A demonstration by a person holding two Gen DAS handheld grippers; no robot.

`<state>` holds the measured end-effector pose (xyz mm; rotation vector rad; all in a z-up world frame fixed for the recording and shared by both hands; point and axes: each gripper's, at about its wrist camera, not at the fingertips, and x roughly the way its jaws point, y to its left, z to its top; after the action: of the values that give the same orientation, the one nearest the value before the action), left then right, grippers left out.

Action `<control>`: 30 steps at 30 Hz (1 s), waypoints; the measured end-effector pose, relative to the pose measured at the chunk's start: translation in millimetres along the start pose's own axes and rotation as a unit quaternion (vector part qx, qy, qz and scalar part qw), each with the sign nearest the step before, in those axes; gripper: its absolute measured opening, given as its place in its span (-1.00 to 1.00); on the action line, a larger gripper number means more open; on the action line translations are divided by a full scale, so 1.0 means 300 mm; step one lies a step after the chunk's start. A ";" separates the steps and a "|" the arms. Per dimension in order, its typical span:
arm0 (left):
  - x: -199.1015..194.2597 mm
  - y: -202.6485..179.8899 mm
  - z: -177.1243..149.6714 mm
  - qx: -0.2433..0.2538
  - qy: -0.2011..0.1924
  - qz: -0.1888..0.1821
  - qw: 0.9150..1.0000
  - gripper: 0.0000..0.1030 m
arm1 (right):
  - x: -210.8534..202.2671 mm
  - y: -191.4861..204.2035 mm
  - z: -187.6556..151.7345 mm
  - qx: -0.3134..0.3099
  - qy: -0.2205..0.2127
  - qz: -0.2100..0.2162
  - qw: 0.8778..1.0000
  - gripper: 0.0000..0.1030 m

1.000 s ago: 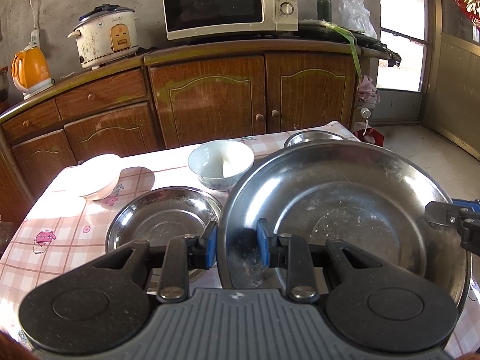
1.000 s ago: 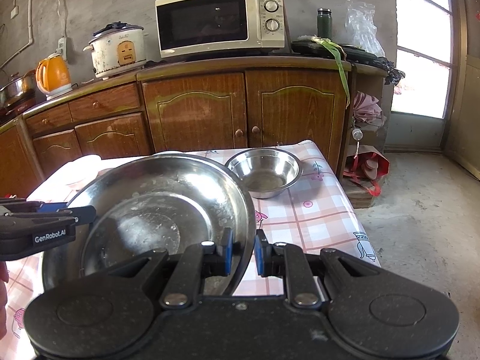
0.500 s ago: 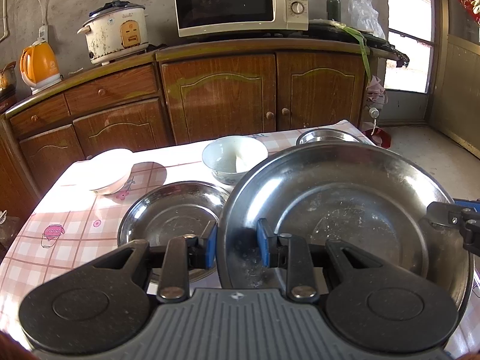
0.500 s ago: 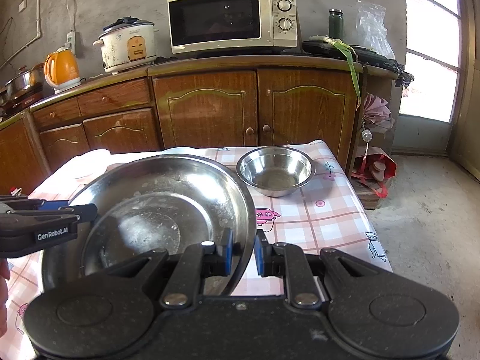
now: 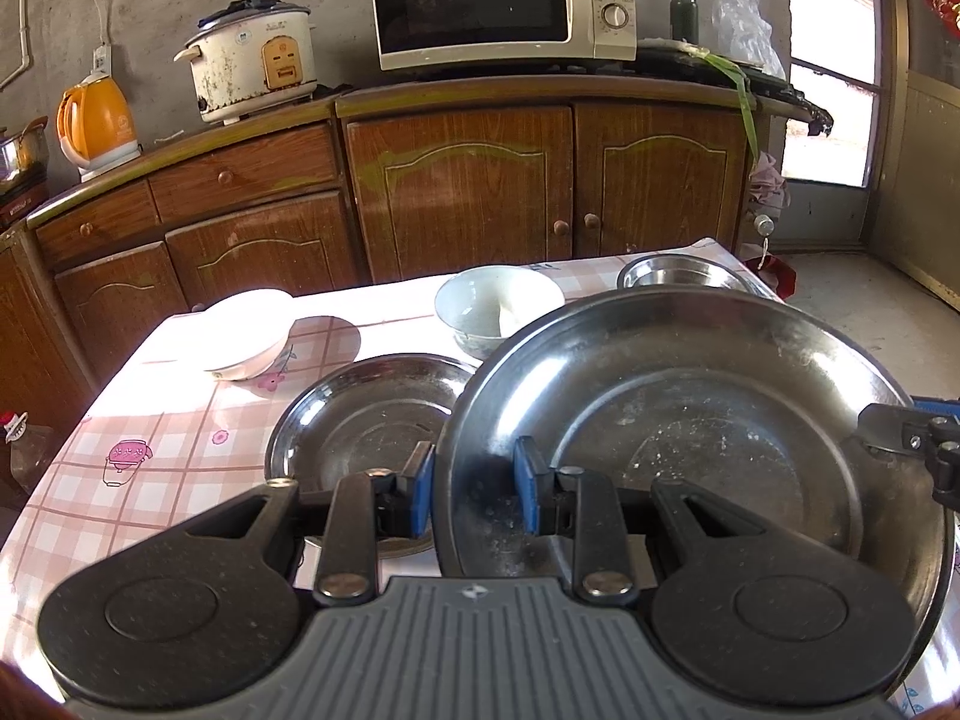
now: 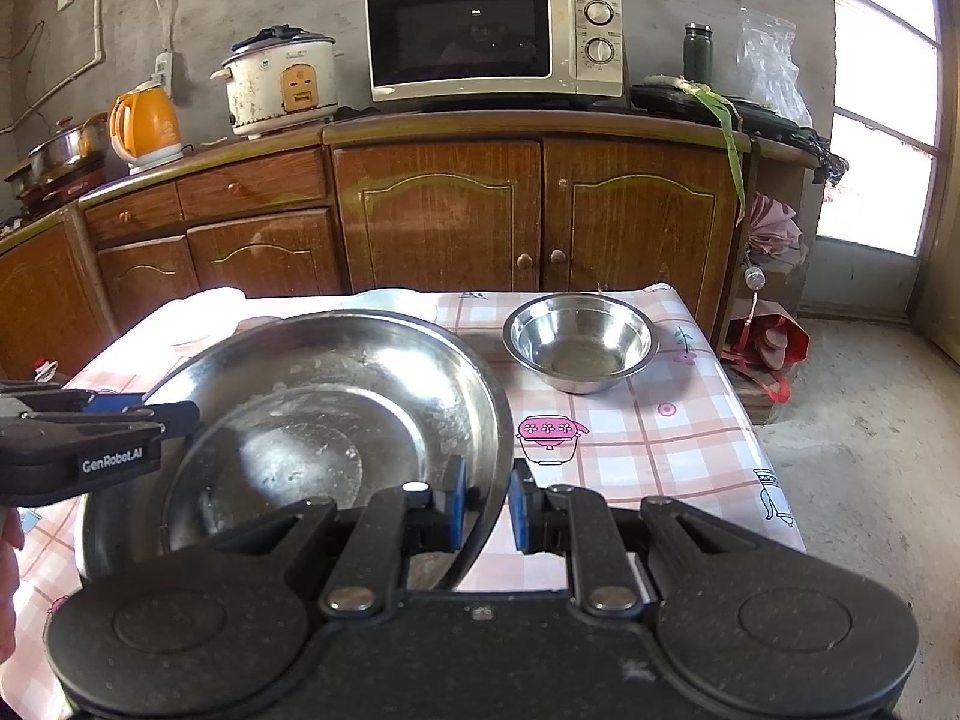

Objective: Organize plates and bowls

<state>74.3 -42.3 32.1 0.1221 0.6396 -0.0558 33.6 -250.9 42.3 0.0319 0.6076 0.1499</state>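
Both grippers are gripping one big steel plate (image 5: 690,420) above the table (image 5: 180,432): the left gripper (image 5: 471,492) is pinching its left rim, fingers nearly closed on it, and the right gripper (image 6: 486,507) is clamping the opposite rim the same way. A smaller steel plate (image 5: 360,420) is lying on the table just left of it, with a white bowl (image 5: 498,309) behind, another white bowl (image 5: 246,336) further left, and a steel bowl (image 6: 579,339) sitting near the far right corner
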 end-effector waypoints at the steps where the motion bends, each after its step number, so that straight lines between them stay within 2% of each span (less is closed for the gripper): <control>1: -0.001 0.004 -0.002 0.000 0.000 0.001 1.000 -0.45 | 0.001 0.005 0.000 -0.001 0.001 0.001 1.000 -0.61; 30: -0.008 0.097 -0.059 -0.019 0.015 0.019 1.000 -0.45 | 0.014 0.111 -0.023 -0.025 0.013 0.026 0.999 -0.61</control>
<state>64.7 -11.0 22.3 0.0987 0.6684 -0.0043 28.7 -217.6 36.6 -0.0037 0.6299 0.2157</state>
